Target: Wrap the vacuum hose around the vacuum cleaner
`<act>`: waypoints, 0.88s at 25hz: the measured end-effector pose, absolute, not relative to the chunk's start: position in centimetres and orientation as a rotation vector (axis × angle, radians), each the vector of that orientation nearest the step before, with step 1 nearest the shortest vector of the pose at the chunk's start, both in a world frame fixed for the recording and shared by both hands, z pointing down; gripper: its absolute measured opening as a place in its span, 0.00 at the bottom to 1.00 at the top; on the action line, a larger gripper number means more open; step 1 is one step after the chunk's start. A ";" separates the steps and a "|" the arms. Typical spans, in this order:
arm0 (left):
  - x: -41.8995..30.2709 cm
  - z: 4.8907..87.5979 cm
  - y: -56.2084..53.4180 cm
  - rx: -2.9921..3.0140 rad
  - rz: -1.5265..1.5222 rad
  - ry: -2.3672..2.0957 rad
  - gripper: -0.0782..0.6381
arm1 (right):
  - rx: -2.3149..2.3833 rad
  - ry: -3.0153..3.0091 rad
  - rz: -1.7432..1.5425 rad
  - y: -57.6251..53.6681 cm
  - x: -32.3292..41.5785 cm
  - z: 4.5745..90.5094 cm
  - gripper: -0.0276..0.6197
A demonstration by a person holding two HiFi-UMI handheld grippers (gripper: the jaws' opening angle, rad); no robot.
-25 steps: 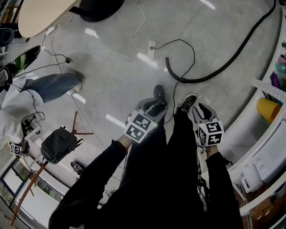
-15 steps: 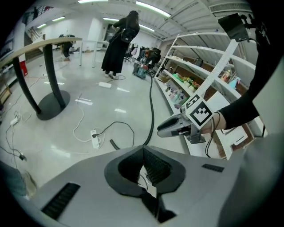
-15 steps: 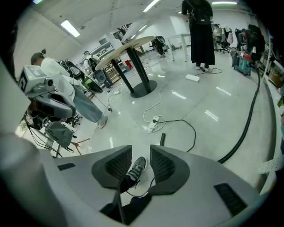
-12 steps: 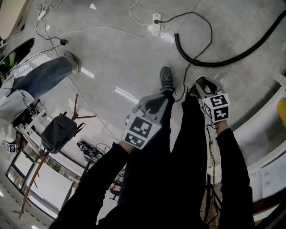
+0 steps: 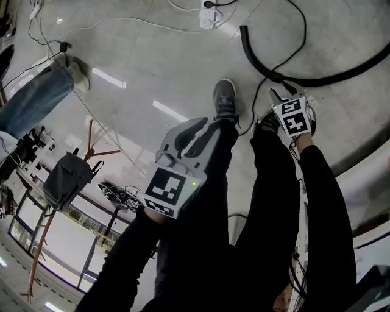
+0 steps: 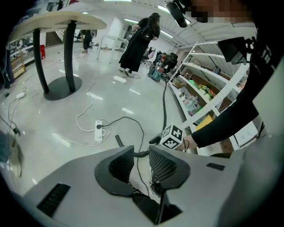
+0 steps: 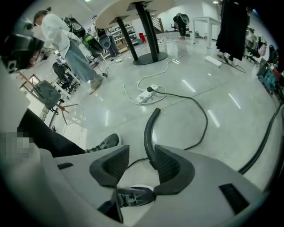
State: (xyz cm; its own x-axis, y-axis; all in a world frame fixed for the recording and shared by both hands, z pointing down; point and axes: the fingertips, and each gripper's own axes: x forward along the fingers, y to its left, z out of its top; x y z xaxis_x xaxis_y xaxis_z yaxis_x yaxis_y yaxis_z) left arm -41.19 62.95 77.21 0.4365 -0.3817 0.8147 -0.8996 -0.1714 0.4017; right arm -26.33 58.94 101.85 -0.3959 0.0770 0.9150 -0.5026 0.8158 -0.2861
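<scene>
The black vacuum hose lies in a curve on the grey floor, its open end toward the power strip. No vacuum cleaner body shows in any view. My right gripper hangs low over my right shoe, close to the hose. In the right gripper view its jaws stand apart with only floor and shoe between them, and they have just been opening. My left gripper hovers over my left leg. Its jaws are slightly apart and empty, and have also just been opening.
A white power strip with thin cables lies beyond the hose end. A person in jeans stands at left, near a bag on a stand. A round table base and shelving border the floor.
Both grippers have sunk toward the floor, the right one closing in on the hose by my shoe. The head view has tipped down, sliding hose and power strip up the frame.
</scene>
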 end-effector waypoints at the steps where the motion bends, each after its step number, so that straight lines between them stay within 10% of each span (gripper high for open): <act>1: -42.1 77.9 62.5 1.743 0.683 -1.128 0.25 | 0.289 -1.875 0.631 59.2 -26.7 103.6 0.30; 10: -51.7 87.5 61.9 1.585 0.718 -1.275 0.26 | 0.064 -1.782 0.455 60.6 -29.6 121.1 0.38; 22: -51.1 86.6 59.0 1.647 0.783 -1.268 0.26 | -0.031 -1.694 0.371 61.4 -28.8 123.3 0.32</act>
